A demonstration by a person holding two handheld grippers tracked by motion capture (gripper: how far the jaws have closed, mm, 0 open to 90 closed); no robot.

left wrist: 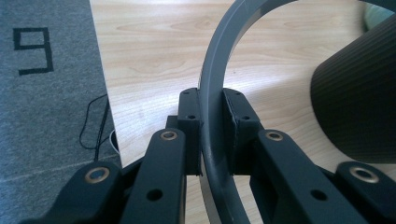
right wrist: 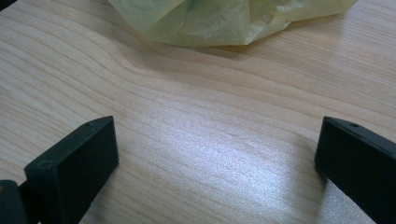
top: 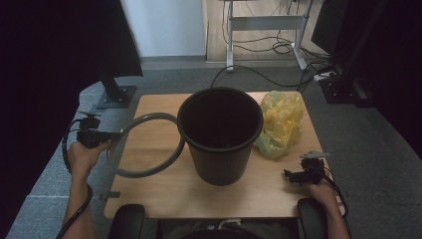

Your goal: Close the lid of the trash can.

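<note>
- The fingers (left wrist: 190, 122) of the left gripper (top: 102, 137) are clamped on the grey ring (top: 144, 144), one pad on the inside of the band and one on the outside, as the left gripper view shows.
- The grip sits on the ring's left edge, so most of the hoop hangs out beyond the pads towards the bin (top: 220, 134); I judge that long overhang makes it prone to swing or twist.
- Keep the pads pressed square on the band; if it pivots between them, the far side will dip and catch the bin's rim.
- In the high view the ring's far edge lies close against the bin's side, below its rim; whether it touches I cannot tell.
- The step in hand looks like carrying the ring over the bin's mouth, probably to seat it on the rim. Lift it level until the whole hoop is above the rim, and only then move it sideways.
- Centre it over the opening before lowering, so that it meets the rim all round at once.
- The right gripper (top: 304, 174) rests low on the counter (top: 164, 191) near its right front corner, fingers (right wrist: 77, 163) wide apart with nothing between them.
- The crumpled yellow bag (top: 279, 122) lies just beyond it, beside the bin; keep it out from under the ring.
- The free right gripper could steady the bin if it shifts.
</note>
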